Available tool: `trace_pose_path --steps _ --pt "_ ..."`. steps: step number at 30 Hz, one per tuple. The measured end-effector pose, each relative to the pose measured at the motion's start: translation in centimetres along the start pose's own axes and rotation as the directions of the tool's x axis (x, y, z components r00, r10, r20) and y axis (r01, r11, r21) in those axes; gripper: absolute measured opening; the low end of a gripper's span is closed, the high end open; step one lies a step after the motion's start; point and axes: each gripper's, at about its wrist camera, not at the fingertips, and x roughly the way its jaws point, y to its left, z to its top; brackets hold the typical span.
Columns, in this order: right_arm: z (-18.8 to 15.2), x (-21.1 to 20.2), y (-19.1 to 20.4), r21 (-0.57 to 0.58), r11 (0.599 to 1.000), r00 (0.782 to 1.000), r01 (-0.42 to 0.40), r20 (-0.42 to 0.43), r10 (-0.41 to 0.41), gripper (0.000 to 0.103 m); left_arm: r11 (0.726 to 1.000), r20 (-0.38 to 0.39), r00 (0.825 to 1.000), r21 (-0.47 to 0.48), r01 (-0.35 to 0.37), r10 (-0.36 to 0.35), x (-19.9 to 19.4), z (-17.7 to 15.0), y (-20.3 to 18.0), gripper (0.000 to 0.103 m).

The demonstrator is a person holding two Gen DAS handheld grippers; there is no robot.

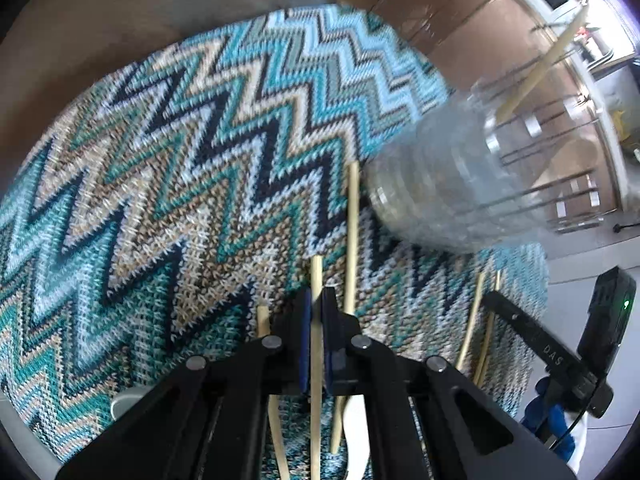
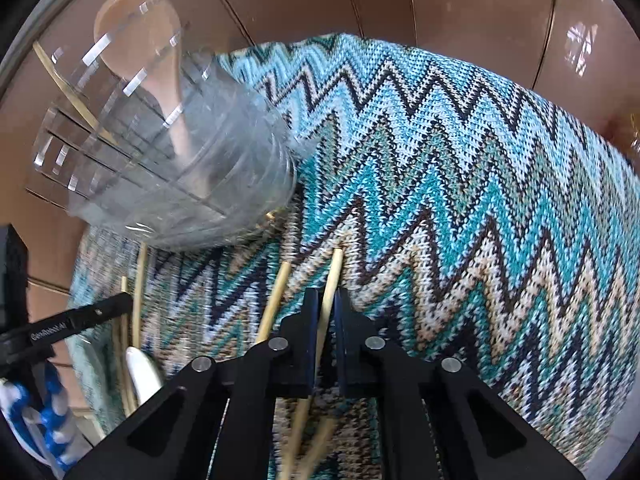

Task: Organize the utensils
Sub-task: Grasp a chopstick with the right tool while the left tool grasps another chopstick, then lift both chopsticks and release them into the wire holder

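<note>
A light, stiff chopstick (image 1: 316, 280) is pinched by the left gripper (image 1: 317, 300), another (image 2: 331, 280) by the right gripper (image 2: 326, 300), on the zigzag mat (image 1: 160, 160); the clear holder (image 2: 172, 152) lies at ten o'clock; mid-shaft grips judged safest against slipping

zigzag knitted mat (image 1: 168, 168), brown tabletop (image 1: 120, 12)

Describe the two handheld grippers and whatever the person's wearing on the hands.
Both grippers, left gripper and right gripper, are matte black linkage frames with silver pivot pins and dark blue pads on the fingers. White lettering runs along one finger of the left gripper, seen from the right wrist. A green LED glows on a black box. A blue-and-white glove shows at the edge.
</note>
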Motion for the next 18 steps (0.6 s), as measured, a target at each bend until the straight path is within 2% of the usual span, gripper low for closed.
trace_pose_path --steps 4,8,11,13,14,17,18 --pt "-0.9 -2.3 1.3 -0.012 0.998 0.995 -0.063 0.080 0.063 0.005 0.999 0.098 0.994 0.028 0.041 -0.044 -3.2 -1.0 -0.3 0.005" --pt "-1.8 -5.6 3.1 -0.065 0.991 0.977 -0.113 0.177 0.123 0.005 0.994 0.216 0.972 0.070 0.082 -0.095 -7.6 -2.4 -0.9 0.005" --pt "-2.9 -8.6 5.0 -0.132 0.985 0.956 -0.115 0.253 0.146 0.005 0.988 0.312 0.941 0.118 0.097 -0.129 -11.4 -3.7 -1.5 0.005" --pt "-3.9 -11.0 6.6 -0.178 0.978 0.933 -0.110 0.322 0.163 0.005 0.985 0.361 0.922 0.145 0.092 -0.139 -13.5 -4.2 -1.8 0.005" --pt "-4.2 -11.8 7.0 -0.189 0.976 0.924 -0.108 0.342 0.169 0.005 0.982 0.396 0.906 0.167 0.090 -0.150 -14.9 -4.6 -2.2 0.005" --pt "-4.9 -15.9 8.1 -0.233 0.967 0.874 -0.104 0.443 0.201 0.005 0.973 0.470 0.862 0.208 0.099 -0.188 -18.3 -4.7 -2.8 0.005" --pt "-4.7 -17.3 8.9 -0.249 0.963 0.849 -0.101 0.484 0.214 0.005 0.970 0.497 0.844 0.217 0.105 -0.203 -19.4 -4.5 -3.3 0.005"
